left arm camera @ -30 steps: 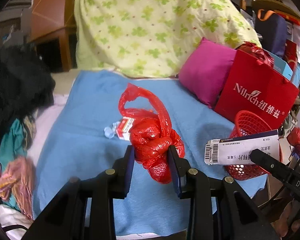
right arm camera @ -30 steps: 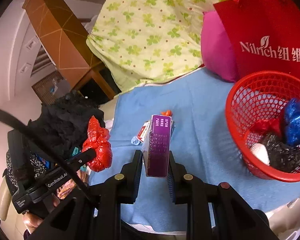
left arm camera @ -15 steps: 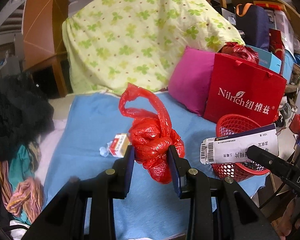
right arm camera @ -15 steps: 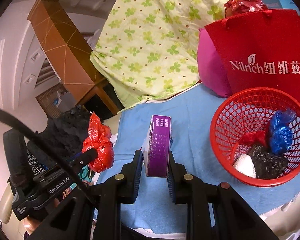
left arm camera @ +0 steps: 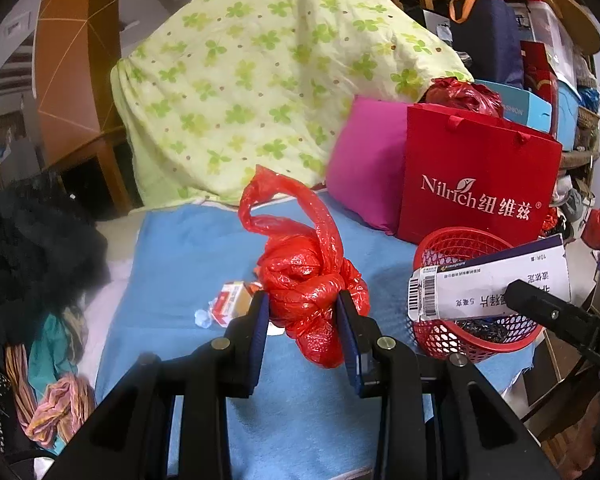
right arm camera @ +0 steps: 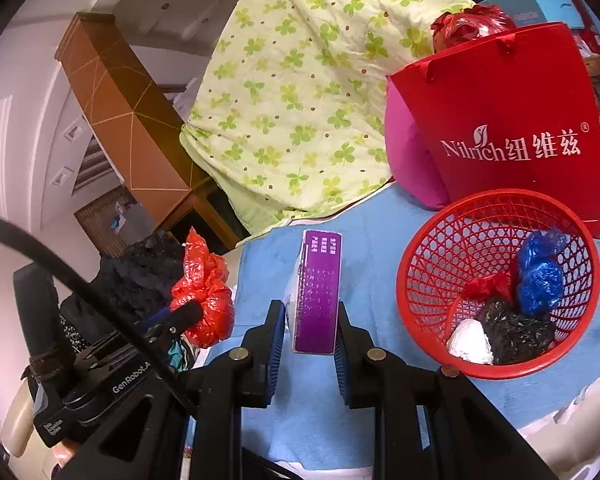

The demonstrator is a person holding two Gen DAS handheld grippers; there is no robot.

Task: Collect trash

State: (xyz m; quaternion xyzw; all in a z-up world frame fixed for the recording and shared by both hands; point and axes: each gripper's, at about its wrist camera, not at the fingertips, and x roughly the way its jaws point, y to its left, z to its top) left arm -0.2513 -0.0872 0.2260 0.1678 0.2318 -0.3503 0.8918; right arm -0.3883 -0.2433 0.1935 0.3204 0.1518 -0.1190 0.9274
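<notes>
My left gripper (left arm camera: 302,312) is shut on a crumpled red plastic bag (left arm camera: 308,280), held above the blue sheet (left arm camera: 180,264); it also shows in the right wrist view (right arm camera: 204,300). My right gripper (right arm camera: 309,328) is shut on a purple and white medicine box (right arm camera: 317,292), which appears in the left wrist view (left arm camera: 488,284) in front of the red mesh basket (left arm camera: 452,244). The basket (right arm camera: 428,264) holds blue, black, white and red wads. A small red and white packet (left arm camera: 230,302) lies on the sheet.
A red Nilrich paper bag (left arm camera: 476,184) and a pink cushion (left arm camera: 364,168) stand behind the basket. A green clover quilt (left arm camera: 260,80) is piled at the back. Dark clothes (left arm camera: 32,248) lie at the left. The bed edge is near the basket.
Both grippers have lifted and drawn back a little with their loads. The basket now sits lower and more fully in the right wrist view.
</notes>
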